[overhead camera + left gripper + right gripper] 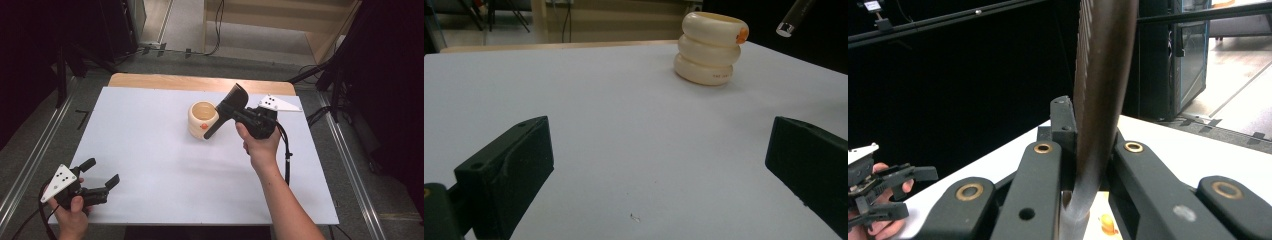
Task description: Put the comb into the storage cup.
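1. Dark brown plastic, with a row of fine teeth along one edge: a comb [229, 111] is clamped between the jaws of the right gripper [235, 111], which are pressed together on its lower part. It sits above the middle of the desk, tilted, its wide toothed end up and its narrow handle end slanting down.
2. The handle end of the comb reaches the right rim of a cream cup [202, 120] built of three stacked rings, with a small orange spot on its side. Whether the handle touches the rim or hangs just over it cannot be told. In the right gripper view the comb [1100, 90] rises straight up between the two jaws and blocks much of what lies behind.
3. The cup stands upright on the white desk [150, 150], a little behind its middle. The desk between it and the left gripper is bare.
4. The left gripper [102, 178] rests at the near left corner of the desk, well apart from the cup, jaws wide apart with nothing between them. In the left gripper view the cup [711, 47] shows far ahead.
5. Beyond the desk lie grey floor, cables and dark stands.
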A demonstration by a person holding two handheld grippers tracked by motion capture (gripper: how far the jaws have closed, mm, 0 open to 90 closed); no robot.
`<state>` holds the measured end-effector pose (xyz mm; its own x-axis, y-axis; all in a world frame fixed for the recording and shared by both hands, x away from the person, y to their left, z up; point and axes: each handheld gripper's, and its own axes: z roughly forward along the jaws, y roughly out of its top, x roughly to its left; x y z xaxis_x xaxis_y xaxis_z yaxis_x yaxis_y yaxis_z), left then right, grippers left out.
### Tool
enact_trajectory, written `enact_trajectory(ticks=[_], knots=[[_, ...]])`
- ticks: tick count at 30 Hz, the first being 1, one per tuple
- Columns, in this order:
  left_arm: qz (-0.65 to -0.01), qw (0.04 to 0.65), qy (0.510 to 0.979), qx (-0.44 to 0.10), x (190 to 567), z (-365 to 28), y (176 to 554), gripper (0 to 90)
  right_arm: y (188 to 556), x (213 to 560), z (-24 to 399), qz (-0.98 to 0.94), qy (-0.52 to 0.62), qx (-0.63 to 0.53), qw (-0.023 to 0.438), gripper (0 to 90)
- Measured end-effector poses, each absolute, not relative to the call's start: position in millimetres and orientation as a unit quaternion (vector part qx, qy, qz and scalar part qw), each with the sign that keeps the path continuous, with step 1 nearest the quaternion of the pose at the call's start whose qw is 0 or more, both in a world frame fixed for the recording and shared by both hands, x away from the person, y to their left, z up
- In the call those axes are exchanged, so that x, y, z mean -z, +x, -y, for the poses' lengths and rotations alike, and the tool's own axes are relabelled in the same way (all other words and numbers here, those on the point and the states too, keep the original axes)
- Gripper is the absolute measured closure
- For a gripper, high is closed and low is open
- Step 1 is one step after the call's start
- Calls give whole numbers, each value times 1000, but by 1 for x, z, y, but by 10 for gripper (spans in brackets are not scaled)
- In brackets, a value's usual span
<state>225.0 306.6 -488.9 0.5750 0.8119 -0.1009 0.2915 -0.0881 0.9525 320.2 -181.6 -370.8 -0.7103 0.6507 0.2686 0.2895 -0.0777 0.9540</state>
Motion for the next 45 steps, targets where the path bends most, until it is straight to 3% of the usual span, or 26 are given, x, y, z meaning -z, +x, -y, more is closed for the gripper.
enact_trajectory(ticks=[45], knots=[[-392,548,701,-234,489,-306,225,0,371,364,177,-650,373,-641,167,840]])
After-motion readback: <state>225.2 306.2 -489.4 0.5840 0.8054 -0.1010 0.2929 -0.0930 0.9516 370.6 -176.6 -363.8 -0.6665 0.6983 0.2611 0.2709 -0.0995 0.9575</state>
